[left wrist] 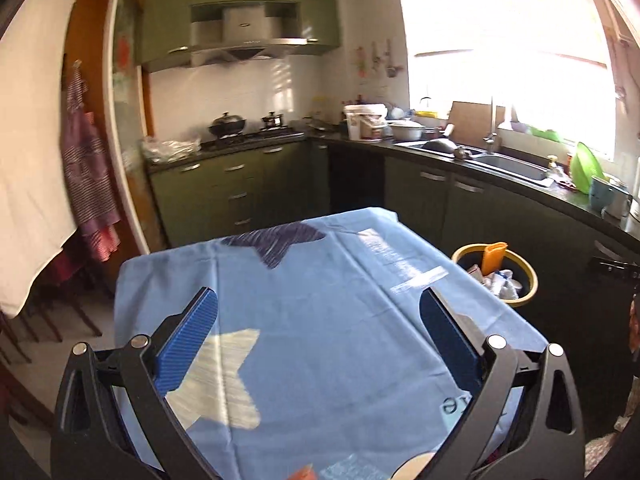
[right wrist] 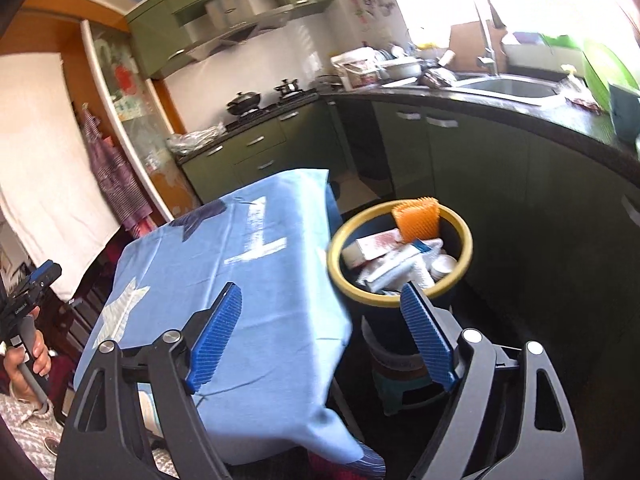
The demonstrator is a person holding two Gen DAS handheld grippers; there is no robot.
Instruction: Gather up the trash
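- The left gripper point(left wrist: 318, 314) is held level and faces forward, its two blue ribbed fingers point(left wrist: 188, 344) spread wide with nothing between them.
- The right gripper point(right wrist: 322, 312) is also spread wide and empty, tilted a little downward, its blue pads point(right wrist: 426, 336) angled outward.
- In the right wrist view, the left hand point(right wrist: 28, 364) shows at the far left edge, fingers wrapped around the grey handle of its gripper; that unit looks raised and pointing forward, though the edge distortion makes its tilt hard to judge.

Right tool point(right wrist: 320, 304) open, above full bin point(right wrist: 460, 280).
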